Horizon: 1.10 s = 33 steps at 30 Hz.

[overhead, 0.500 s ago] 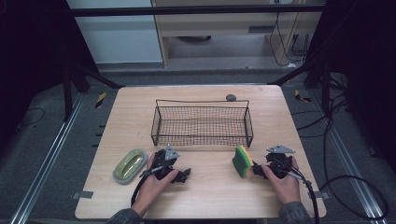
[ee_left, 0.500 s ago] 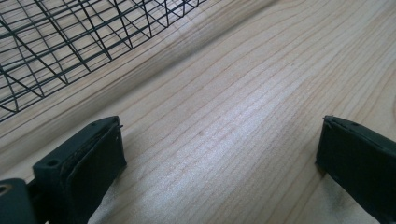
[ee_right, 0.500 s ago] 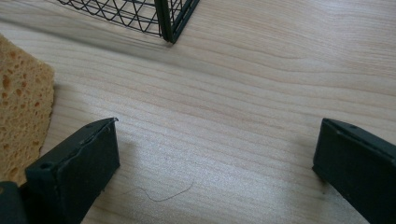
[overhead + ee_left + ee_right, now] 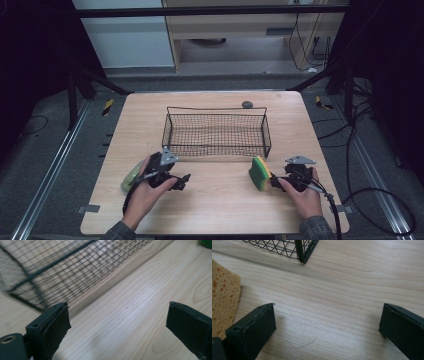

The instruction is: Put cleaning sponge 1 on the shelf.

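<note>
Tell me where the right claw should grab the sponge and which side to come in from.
Grip the sponge across its two broad faces, the green scrub side and the yellow foam side. It seems to stand on edge just left of the open right claw, near the wire basket, so its thin body should fit between the jaws. Probably come in level from the person's side, jaws straddling its near edge.

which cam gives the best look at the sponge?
High view: the whole sponge shows, green and yellow, beside the right gripper. Right gripper view catches its porous yellow face at the left edge; left gripper view a green corner.
</note>
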{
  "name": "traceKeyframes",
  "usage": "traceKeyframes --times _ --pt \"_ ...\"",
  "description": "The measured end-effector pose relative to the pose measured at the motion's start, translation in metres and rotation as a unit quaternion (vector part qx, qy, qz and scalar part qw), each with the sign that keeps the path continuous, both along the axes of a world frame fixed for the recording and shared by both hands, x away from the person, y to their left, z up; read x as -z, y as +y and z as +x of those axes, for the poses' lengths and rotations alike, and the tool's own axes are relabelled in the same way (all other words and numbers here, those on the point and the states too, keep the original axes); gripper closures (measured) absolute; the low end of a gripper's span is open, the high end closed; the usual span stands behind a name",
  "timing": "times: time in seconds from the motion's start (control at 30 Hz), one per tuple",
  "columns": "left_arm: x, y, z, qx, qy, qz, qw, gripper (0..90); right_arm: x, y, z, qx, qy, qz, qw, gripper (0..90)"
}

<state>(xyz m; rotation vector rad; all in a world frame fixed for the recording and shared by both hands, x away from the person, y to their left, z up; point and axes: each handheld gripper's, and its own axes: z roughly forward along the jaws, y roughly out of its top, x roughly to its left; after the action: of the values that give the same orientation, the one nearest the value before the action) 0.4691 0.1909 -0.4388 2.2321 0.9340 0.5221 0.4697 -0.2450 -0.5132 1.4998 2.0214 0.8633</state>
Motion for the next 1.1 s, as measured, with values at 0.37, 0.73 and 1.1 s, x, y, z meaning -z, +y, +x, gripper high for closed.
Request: traceKeyframes --times 0.37,0.73,1.1 --pt "-0.045 0.074 0.006 -0.072 0.034 0.04 0.996 5.5 0.0 0.0 0.0 0.0 0.0 0.0 1.0 0.8" --pt "-0.044 0.084 -0.001 -0.054 0.09 0.083 0.991 5.1 0.0 0.0 0.0 -0.002 0.0 0.0 1.0 0.8" --pt "-0.05 0.103 -0.002 -0.049 0.116 0.084 0.9885 24.6 0.0 0.001 0.0 0.004 0.001 0.001 1.0 0.7"
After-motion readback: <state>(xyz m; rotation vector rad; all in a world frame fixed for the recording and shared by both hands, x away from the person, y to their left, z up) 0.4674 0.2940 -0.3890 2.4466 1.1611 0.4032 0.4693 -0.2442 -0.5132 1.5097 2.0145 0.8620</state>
